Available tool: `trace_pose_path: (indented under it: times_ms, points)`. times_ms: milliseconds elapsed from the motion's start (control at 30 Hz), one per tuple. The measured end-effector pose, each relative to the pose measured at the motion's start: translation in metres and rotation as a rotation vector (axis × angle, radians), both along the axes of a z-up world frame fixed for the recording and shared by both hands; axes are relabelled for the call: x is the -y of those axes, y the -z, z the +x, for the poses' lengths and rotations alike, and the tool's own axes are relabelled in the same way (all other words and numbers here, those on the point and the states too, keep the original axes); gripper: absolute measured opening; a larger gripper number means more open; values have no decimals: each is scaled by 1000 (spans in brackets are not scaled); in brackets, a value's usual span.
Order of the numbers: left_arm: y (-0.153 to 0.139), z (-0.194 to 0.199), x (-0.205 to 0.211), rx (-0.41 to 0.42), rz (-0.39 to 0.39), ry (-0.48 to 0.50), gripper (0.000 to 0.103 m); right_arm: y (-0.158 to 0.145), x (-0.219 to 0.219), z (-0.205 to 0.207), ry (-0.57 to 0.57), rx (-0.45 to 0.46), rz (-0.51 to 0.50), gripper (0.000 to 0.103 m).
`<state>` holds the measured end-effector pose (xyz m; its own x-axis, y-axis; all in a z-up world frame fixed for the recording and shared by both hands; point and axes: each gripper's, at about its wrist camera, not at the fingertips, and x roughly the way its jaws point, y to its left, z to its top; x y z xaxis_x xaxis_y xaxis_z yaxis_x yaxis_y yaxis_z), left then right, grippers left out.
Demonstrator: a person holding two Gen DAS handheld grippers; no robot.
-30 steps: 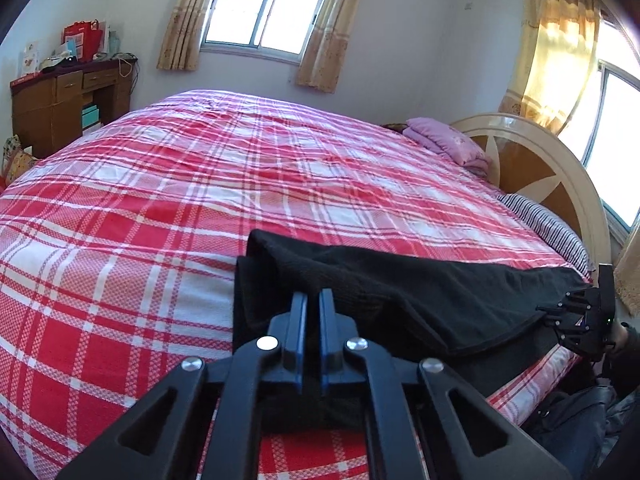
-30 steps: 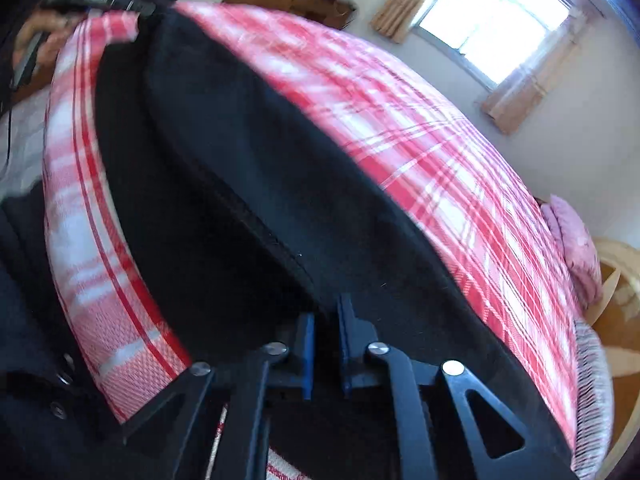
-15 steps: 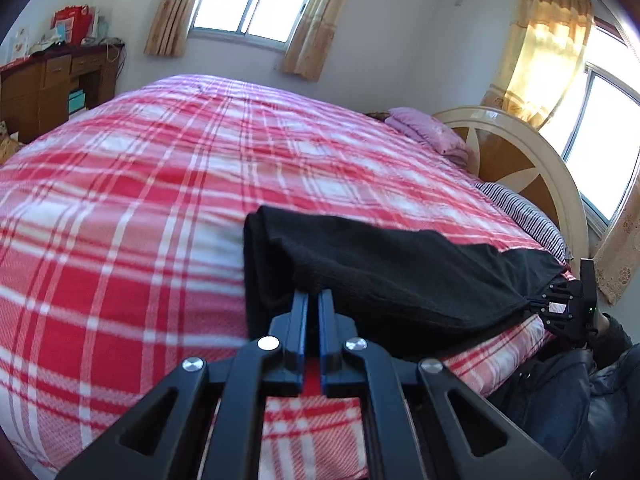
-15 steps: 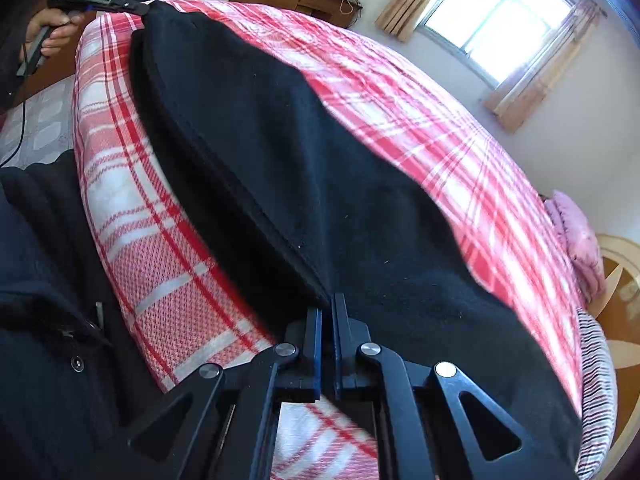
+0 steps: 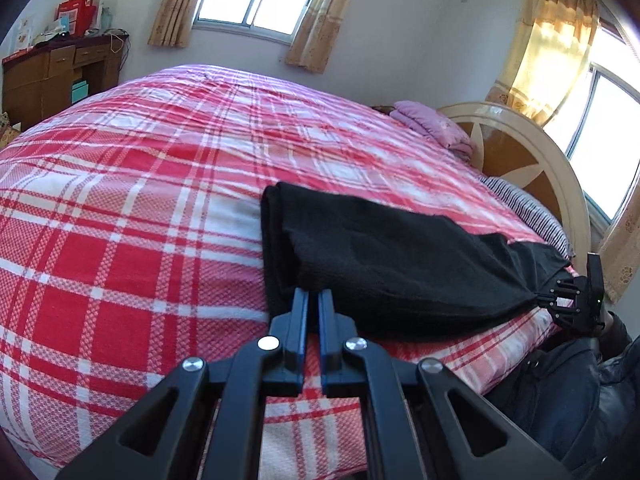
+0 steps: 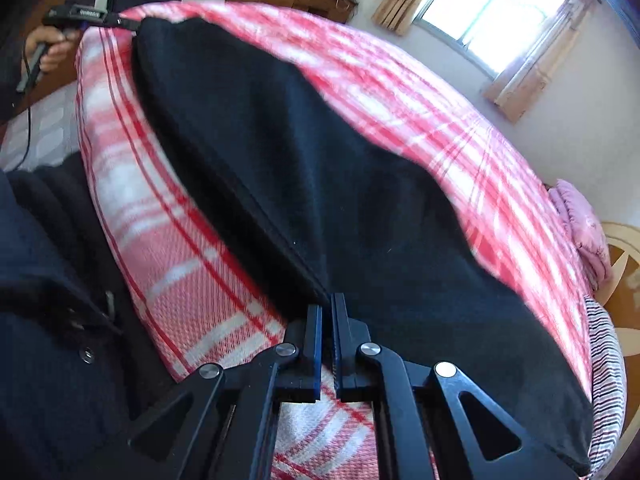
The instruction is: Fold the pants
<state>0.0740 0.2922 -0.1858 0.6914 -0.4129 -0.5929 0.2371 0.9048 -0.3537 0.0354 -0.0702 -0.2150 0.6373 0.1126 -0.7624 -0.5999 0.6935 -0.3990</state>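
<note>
From the left wrist camera, the black pants (image 5: 392,264) lie along the near edge of the bed (image 5: 132,216), already doubled lengthwise, with a stacked end showing at the left. The left gripper (image 5: 313,300) has its jaws closed on the near corner of that end, cloth pinched between them. Far to the right, the right gripper (image 5: 560,300) holds the opposite end, and the fabric runs fairly taut between the two. A pink pillow (image 5: 436,124) sits by the headboard (image 5: 532,156), well apart from the work. From the right wrist camera, the right gripper (image 6: 327,320) has its jaws closed on the hem nearest the lens, and the pants (image 6: 320,184) stretch away up the bed (image 6: 460,136) to the left gripper (image 6: 116,21), held in the person's hand (image 6: 50,46) at the far corner. The picture is a little blurred, so the layering at this end is hard to read. The step in hand looks like laying the doubled garment flat before the crosswise fold. To do it well, I judge both ends should come down level, with even tension kept so the edges stay stacked, and no release until the cloth rests on the bed without creeping toward the overhang.
</note>
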Motion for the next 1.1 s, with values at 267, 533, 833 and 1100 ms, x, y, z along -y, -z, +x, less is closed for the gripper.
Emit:
trace_pose_path:
  times_ms: [267, 533, 833, 1100]
  points:
    - [1, -15, -32, -15, 22, -110, 5, -5, 3, -2, -6, -32, 10, 6]
    - [-53, -16, 19, 147, 73, -60, 5, -19, 30, -14, 35, -68, 115, 54]
    - [-44, 19, 171, 72, 167, 281, 8, -72, 190, -26, 456, 12, 368, 54]
    - [-48, 20, 338, 100, 249, 662, 8, -100, 328, -38, 933, 131, 633, 54]
